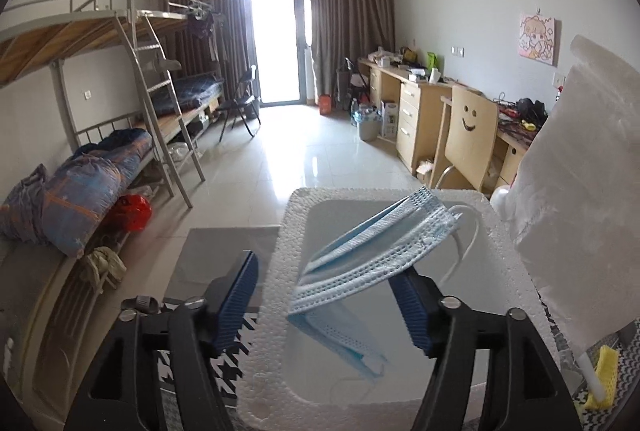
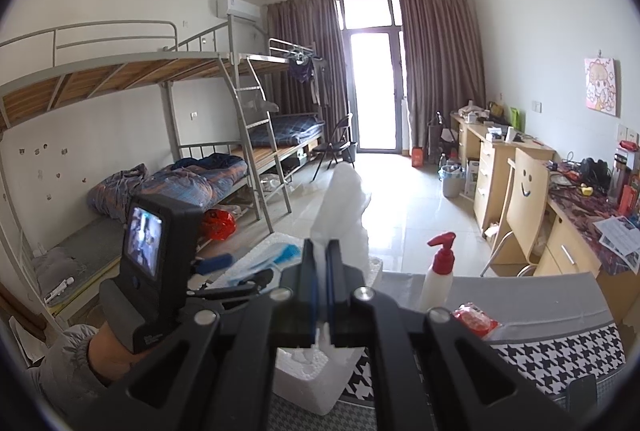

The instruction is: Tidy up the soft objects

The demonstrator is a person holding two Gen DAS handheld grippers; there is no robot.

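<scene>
A white styrofoam box (image 1: 276, 311) stands on a houndstooth-patterned table, right below my left gripper (image 1: 324, 303). My left gripper is open above the box. Blue face masks (image 1: 384, 243) drape over its right finger (image 1: 408, 307) and hang into the box. My right gripper (image 2: 322, 291) is shut on a white soft foam sheet (image 2: 344, 207), held upright beside the box (image 2: 312, 379). The sheet also shows at the right of the left wrist view (image 1: 576, 167). The masks show in the right wrist view (image 2: 276, 257) beside the left gripper.
A white pump bottle with a red top (image 2: 438, 271) and a red packet (image 2: 476, 321) stand on the table (image 2: 560, 359). A yellow sponge (image 1: 602, 379) lies at the right. Bunk beds (image 1: 120, 111) line the left wall, desks and a wooden chair (image 1: 468, 135) the right.
</scene>
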